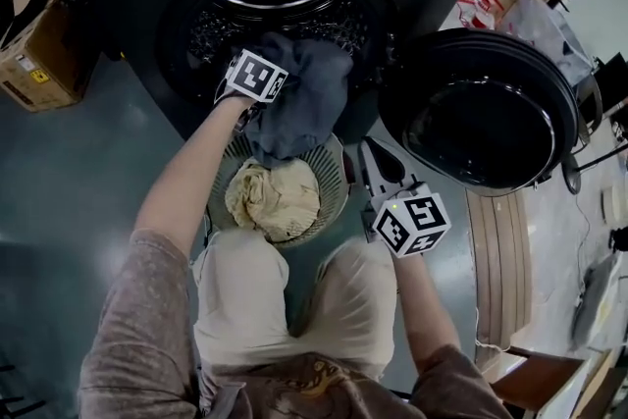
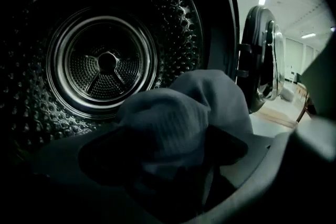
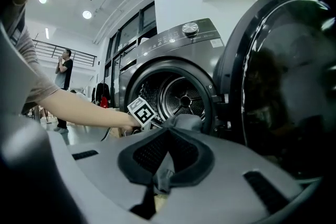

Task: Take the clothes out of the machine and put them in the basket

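Observation:
A dark grey garment point(image 1: 299, 103) hangs from the washer's open drum point(image 1: 280, 5) down over the round basket point(image 1: 337, 174), which holds a cream cloth point(image 1: 275, 199). My left gripper point(image 1: 278, 64) is at the drum mouth against the garment's left side. In the left gripper view its jaws stand wide, the left gripper point(image 2: 173, 165) is open, and a bunch of the garment point(image 2: 178, 113) bulges between them. My right gripper point(image 1: 376, 162) hovers right of the basket, below the door, shut with nothing clearly in it. In its own view, the right gripper point(image 3: 163, 165) points at the garment point(image 3: 184, 122).
The round machine door point(image 1: 481, 108) stands swung open to the right, close by the right gripper. A cardboard box point(image 1: 39, 54) sits on the floor at the left. The person's knees point(image 1: 294, 299) are just behind the basket. Someone stands far off point(image 3: 64, 73).

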Tool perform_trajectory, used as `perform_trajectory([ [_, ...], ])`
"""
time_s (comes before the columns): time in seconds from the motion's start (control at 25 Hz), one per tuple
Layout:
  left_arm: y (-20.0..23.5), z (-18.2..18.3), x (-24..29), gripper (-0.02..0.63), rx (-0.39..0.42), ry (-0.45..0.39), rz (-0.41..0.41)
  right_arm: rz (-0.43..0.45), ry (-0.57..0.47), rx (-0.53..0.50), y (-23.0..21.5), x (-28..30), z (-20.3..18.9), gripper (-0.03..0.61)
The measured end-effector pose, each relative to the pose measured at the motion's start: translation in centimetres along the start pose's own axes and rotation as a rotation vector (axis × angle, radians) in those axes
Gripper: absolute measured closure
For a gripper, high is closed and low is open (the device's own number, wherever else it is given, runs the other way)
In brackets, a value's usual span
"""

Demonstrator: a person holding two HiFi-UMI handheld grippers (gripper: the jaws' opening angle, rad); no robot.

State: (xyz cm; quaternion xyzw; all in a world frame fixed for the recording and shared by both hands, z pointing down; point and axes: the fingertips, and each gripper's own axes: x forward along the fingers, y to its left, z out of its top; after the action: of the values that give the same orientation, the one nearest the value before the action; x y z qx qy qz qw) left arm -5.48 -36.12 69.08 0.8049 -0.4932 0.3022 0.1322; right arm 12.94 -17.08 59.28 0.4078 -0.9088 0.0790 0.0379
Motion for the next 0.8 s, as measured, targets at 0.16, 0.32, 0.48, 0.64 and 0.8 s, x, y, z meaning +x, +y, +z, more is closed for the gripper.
perform_trajectory([
  [0.16,0.1,-1.3,1.9,0.151,-0.057,0.018,-0.044,-0.008,0.008,0.001,-0.4,0.4,-0.3,0.581],
  [0.32,-0.5,-1.4,2.1,0.245,-0.045,0.042,-0.078,-0.013,0.013,0.003,-0.9,0.7,-0.6,0.581],
  [0.48,-1.4,-1.4,1.5,0.404,-0.037,0.050,-0.090,-0.009,0.022,0.009,-0.7,0.8,-1.0,0.581],
  [0.64,-1.7,-1.6,0.2,0.505,-0.058,0.051,-0.085,-0.001,0.016,0.012,-0.4,0.9,-1.0,0.581],
  [0.8,-3.4,-2.1,-2.2,0.528,-0.042,0.053,-0.134,0.014,0.004,0.010,-0.2,1.0,-0.6,0.581],
])
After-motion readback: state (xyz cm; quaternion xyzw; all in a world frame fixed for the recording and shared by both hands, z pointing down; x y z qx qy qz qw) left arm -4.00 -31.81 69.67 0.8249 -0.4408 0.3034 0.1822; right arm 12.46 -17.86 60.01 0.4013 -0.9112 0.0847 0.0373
